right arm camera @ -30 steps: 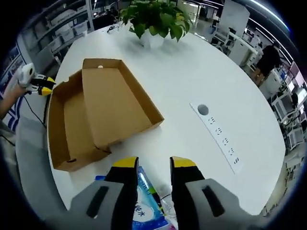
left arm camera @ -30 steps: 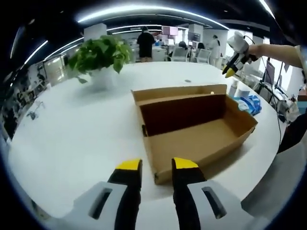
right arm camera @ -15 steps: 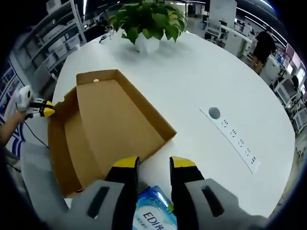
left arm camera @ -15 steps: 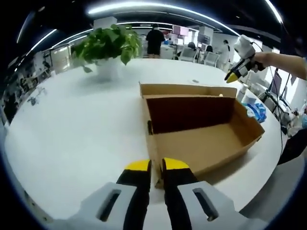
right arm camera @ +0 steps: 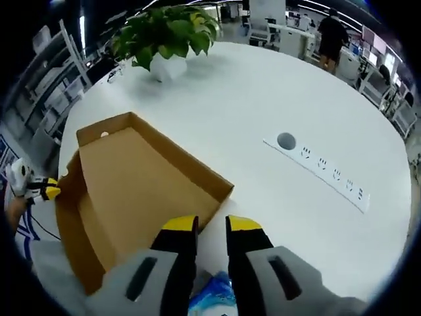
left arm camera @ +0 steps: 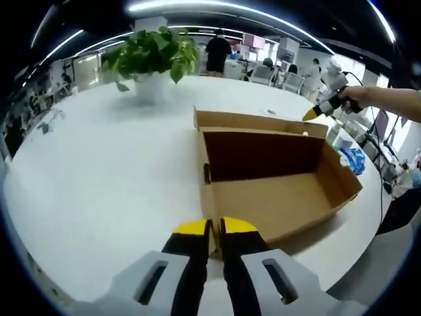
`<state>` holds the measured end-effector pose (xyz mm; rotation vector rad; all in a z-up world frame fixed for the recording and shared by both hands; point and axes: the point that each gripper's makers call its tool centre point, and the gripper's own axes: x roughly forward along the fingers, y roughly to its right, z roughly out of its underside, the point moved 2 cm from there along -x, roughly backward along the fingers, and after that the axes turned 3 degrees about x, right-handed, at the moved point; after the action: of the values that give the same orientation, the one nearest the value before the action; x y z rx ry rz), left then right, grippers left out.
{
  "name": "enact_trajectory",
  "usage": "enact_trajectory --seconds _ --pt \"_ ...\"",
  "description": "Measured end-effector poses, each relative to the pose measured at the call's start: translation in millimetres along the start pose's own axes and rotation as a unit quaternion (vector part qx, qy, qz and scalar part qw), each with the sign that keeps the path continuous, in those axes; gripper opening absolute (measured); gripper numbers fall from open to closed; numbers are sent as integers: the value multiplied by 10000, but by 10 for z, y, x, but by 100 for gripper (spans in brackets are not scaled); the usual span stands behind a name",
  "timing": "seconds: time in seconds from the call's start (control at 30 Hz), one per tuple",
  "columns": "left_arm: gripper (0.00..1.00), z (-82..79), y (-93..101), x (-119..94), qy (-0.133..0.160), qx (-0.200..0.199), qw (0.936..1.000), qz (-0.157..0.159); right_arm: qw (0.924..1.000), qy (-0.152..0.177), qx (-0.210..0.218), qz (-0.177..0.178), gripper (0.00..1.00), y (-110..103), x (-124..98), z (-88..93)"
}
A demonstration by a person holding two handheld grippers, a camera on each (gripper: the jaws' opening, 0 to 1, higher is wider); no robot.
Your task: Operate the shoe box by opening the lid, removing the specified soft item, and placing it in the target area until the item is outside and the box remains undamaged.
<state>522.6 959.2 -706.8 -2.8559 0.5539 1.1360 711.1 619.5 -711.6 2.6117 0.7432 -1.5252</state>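
The right gripper point(right arm camera: 212, 224) has swung forward over the open brown cardboard shoe box point(right arm camera: 138, 184). Its jaws have come closer but are still a bit apart, with nothing in them. A hand holds it up in the air at the box's 2 o'clock. The left gripper point(left arm camera: 208, 227) stays low, its jaws pinching the box's near corner. The soft blue packet point(left arm camera: 348, 158) lies outside the box on the round white table point(left arm camera: 99, 171), at the box's 3 o'clock. In the right gripper view the packet is cut off at 6 o'clock.
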Motion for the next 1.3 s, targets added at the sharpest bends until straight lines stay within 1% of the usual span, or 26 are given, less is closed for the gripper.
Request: enact_trajectory --seconds 0.17,0.2,0.27,0.37,0.43,0.53,0.73,1.0,1.2,1.3 --pt "3 3 3 4 -20 -42 10000 -6 9995 -53 312 -24 12 10 99 27" --pt "3 4 -1 7 -22 -70 10000 -13 9987 -62 506 -55 12 -5 133 33" --pt "3 4 -6 12 -17 -101 9999 -23 9979 -107 634 -68 12 3 217 36" --pt "2 6 -11 15 -24 -124 9999 -18 9975 -183 675 -19 11 -16 247 74" --pt "2 8 -10 15 -32 -138 9999 -19 9971 -270 706 87 8 1 269 113" --pt "2 13 -5 13 -25 -184 9998 -22 9968 -246 757 113 7 14 294 110" --pt "2 18 -5 17 -40 -302 9995 -11 9962 -151 835 173 5 37 236 81" --pt "2 19 -1 19 -71 -338 9994 -25 9959 -30 877 217 3 40 130 37" --pt "2 21 -1 18 -81 -337 9994 -42 9965 107 790 240 3 -29 2 5" --pt "1 21 1 17 -89 -336 9994 -53 9974 180 660 247 3 -47 -45 -13"
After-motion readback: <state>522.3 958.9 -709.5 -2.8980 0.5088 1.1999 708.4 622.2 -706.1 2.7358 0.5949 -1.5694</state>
